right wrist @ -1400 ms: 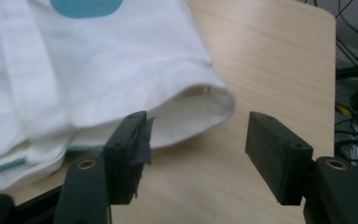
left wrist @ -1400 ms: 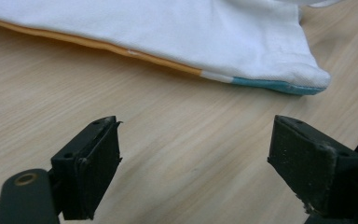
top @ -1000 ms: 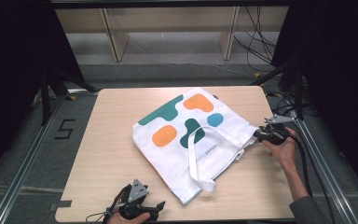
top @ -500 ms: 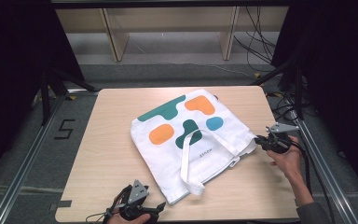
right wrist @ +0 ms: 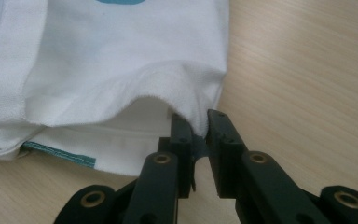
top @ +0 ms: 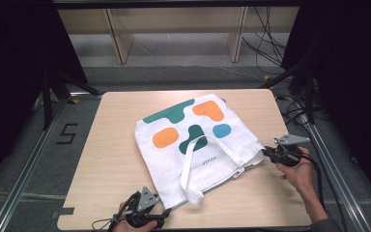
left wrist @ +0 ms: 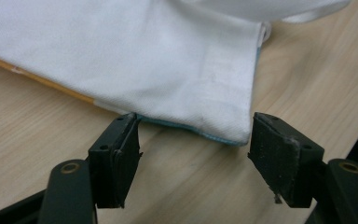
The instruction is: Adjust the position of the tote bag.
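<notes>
A pale wooden worktop (top: 116, 145) with rounded corners stands on a grey floor, framed by metal rails (top: 24, 164), with light wooden shelf legs (top: 118, 38) behind it. A white canvas tote bag (top: 193, 145) lies flat across the middle of the worktop, turned at an angle, its mouth toward the near right. Its upper face carries rounded printed shapes: dark green (top: 169, 113), orange (top: 208, 111), a second orange (top: 165, 137) and a small blue one (top: 221, 130). One white strap handle (top: 189, 169) loops over the bag and trails toward the near edge. At the right, a person's hand (top: 300, 174) holds the right claw (top: 266, 152) at the bag's open corner; in the right gripper view this right claw (right wrist: 199, 140) is clamped on the folded hem of the tote bag (right wrist: 121, 70), the white cloth pinched between the two black jaws, which have just been closing, and the cloth rises in a low arch from the worktop (right wrist: 298, 70). At the near edge, the left claw (top: 168, 211) sits just beside the bag's bottom corner. In the left gripper view the left claw (left wrist: 193, 149) stands with its jaws apart, having just been closing a little, and the teal-stitched corner of the tote bag (left wrist: 168, 70) lies on the worktop (left wrist: 42, 135) just ahead of the gap between them, not gripped.
</notes>
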`<state>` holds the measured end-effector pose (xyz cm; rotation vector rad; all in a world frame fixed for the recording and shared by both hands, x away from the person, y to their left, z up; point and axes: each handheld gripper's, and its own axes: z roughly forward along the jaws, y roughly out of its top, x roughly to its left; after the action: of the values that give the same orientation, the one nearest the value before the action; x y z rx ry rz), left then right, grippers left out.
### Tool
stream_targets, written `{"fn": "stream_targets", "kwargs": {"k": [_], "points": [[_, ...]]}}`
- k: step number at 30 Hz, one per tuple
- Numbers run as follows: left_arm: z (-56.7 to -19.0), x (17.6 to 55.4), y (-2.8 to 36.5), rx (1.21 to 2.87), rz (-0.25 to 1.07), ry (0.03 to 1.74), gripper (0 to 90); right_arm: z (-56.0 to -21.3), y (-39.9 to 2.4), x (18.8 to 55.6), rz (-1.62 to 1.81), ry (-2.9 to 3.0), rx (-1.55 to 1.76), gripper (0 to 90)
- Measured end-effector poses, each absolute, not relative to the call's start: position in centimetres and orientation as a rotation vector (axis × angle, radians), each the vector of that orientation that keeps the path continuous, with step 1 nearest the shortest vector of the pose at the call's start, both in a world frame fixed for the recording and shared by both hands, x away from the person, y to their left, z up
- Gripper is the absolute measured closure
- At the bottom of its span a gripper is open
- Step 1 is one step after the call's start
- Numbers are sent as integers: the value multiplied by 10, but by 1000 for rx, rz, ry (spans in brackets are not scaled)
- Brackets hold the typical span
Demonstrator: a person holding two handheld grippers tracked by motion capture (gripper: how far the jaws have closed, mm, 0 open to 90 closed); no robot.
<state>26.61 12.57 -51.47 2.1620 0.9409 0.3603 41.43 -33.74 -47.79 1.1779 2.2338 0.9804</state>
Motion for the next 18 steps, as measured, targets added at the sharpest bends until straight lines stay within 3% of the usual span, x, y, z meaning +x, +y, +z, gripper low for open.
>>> {"fn": "stream_targets", "kwargs": {"k": [4, 7, 9, 11, 18], "points": [[-512, 267, 127, 2245, 370, 898, 345, -478, -337, 414, 984, 2229, 1184, 815], [-515, 267, 125, 2177, 359, 952, 410, -477, -340, 415, 958, 2243, 1142, 814], [-515, 269, 129, 2207, 362, 887, 462, -477, -340, 415, 959, 2247, 1133, 815], [-516, 268, 130, 2183, 343, 912, 562, -477, -338, 414, 972, 2245, 1157, 815], [-513, 270, 141, 2120, 363, 956, 643, -476, -333, 405, 970, 2252, 1097, 819]]}}
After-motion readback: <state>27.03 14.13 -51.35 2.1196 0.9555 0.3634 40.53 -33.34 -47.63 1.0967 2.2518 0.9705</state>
